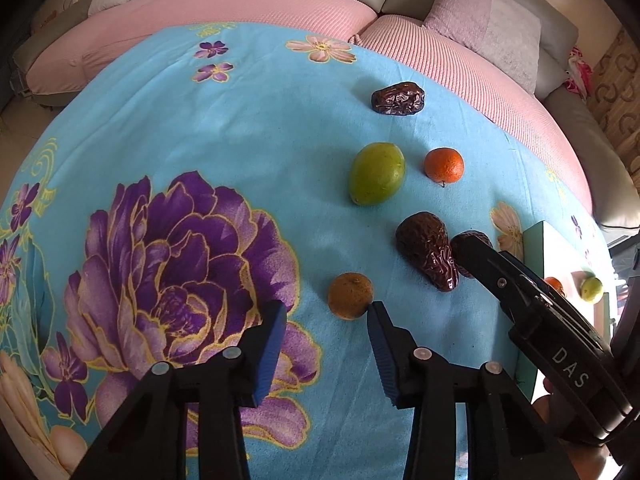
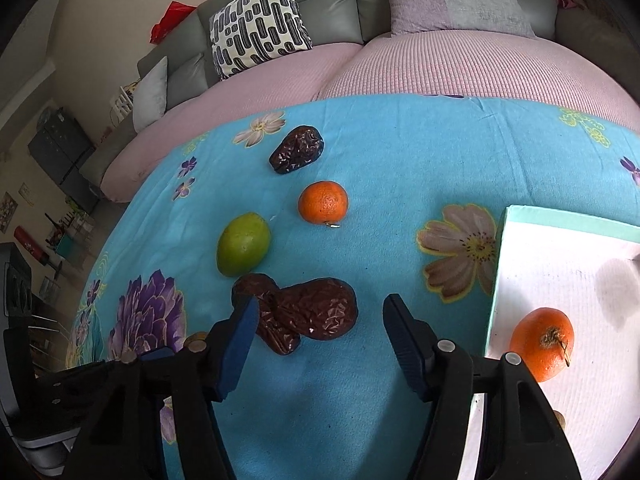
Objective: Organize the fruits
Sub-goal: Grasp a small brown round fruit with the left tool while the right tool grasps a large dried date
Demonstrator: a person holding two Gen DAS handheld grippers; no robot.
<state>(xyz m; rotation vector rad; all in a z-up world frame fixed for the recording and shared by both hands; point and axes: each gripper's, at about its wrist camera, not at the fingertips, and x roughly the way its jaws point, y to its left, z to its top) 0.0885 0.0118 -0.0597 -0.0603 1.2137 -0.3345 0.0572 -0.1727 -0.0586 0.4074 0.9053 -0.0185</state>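
Observation:
My left gripper [image 1: 328, 312] is open, low over the blue flowered cloth. A dull brownish orange [image 1: 350, 295] sits just ahead of its right fingertip. Two wrinkled brown dates [image 2: 324, 308] lie touching between the open fingers of my right gripper [image 2: 320, 306]; in the left wrist view a black finger [image 1: 480, 256] of that gripper hides part of one date [image 1: 470, 238]. Beyond lie a green mango [image 2: 243, 244], a bright orange [image 2: 323, 202] and a third date [image 2: 297, 150]. A white tray [image 2: 560, 220] at the right holds an orange [image 2: 542, 344].
In the left wrist view the tray [image 1: 536, 240] also holds a small green fruit [image 1: 592, 289]. A pink-covered sofa [image 1: 240, 8] with cushions runs along the far edge of the cloth. The left half of the cloth [image 1: 180, 128] carries only its printed purple flower.

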